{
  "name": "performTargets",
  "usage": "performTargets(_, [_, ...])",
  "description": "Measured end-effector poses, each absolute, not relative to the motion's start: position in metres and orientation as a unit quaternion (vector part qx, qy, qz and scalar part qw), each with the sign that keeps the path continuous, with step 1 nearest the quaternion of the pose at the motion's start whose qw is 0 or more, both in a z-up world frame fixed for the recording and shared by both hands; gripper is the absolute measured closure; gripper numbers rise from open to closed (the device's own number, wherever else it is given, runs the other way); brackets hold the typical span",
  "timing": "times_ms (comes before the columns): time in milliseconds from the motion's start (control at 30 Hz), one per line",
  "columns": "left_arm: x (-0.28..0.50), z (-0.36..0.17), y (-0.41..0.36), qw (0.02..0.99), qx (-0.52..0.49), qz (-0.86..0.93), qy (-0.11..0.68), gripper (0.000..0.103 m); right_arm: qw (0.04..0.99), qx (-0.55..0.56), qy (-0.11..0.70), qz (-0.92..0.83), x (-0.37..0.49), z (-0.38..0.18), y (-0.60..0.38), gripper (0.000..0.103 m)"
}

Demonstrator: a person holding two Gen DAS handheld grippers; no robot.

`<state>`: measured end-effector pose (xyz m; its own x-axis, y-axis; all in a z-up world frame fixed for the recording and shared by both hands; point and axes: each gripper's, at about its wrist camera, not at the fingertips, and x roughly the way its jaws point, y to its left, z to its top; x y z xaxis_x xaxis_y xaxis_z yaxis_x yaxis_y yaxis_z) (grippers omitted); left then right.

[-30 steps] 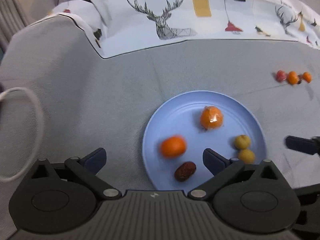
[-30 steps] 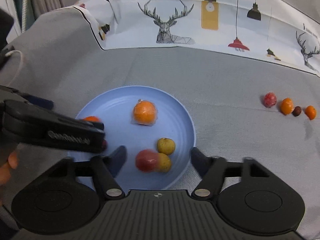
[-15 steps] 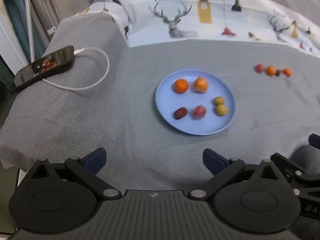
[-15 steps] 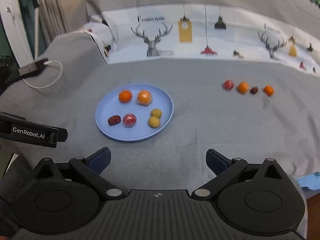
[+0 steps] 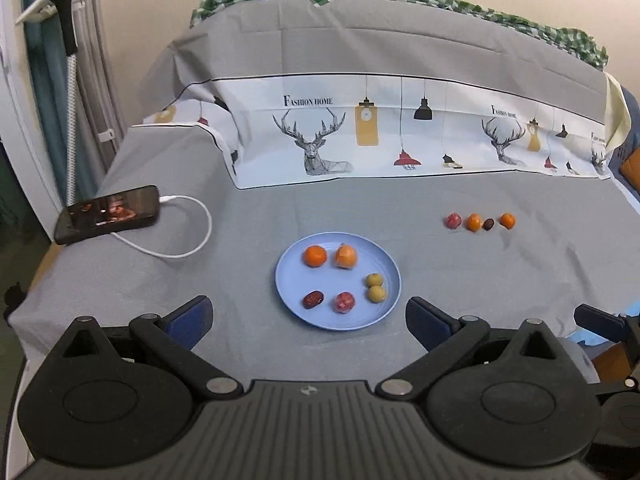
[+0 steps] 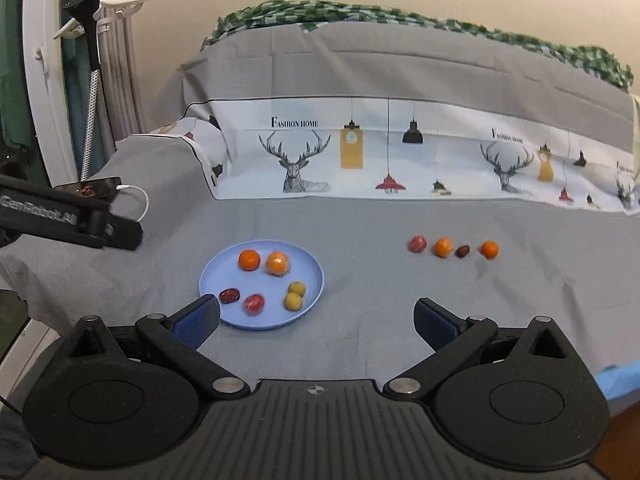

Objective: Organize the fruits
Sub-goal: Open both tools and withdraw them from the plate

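A blue plate (image 5: 288, 304) (image 6: 212, 276) on the grey cloth holds two oranges (image 5: 315, 256), a dark date (image 5: 312, 299), a red fruit (image 5: 344, 302) and two yellow-green fruits (image 5: 375, 287). To its right a row of fruits lies on the cloth: a red one (image 5: 453, 221) (image 6: 417, 244), an orange (image 5: 474, 222), a dark date (image 5: 488, 224) and another orange (image 5: 507, 221). My left gripper (image 5: 309, 319) is open and empty, near the plate's front edge. My right gripper (image 6: 317, 317) is open and empty, right of the plate.
A phone (image 5: 108, 213) with a white cable (image 5: 188, 248) lies at the far left of the cloth. A printed deer cloth (image 5: 360, 136) rises at the back. The left gripper's arm (image 6: 68, 220) shows at the left of the right wrist view.
Both grippers have pulled back and up from the plate. The red fruit that the right gripper stood over now lies on the plate. The whole table has come into view.
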<state>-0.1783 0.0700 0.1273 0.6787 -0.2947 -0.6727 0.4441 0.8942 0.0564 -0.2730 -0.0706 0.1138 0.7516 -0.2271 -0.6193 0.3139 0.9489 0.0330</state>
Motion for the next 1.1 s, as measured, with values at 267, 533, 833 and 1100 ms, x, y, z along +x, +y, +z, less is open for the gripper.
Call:
performTargets(267, [-0.196,0.132,0.076,0.909,0.116,-0.201,0.345,0.000,0.942,0.064,0.298,-0.138,-0.301,0.121,-0.059,0.001])
performTargets(533, [-0.207,0.141,0.072,0.914,0.117,-0.200,0.332,0.000,0.946,0.071,0.278,-0.151,-0.311,0.127,-0.067,0.001])
performTargets(833, [-0.199,0.128,0.063,0.906,0.138,-0.201,0.347,0.000,0.947,0.074,0.266,-0.167,-0.313,0.119,-0.078,0.001])
performTargets(1100, [-0.179,0.108,0.055,0.895,0.144,-0.198,0.372,0.000,0.939,0.087,0.286,-0.172,-0.292,0.101,-0.095,0.001])
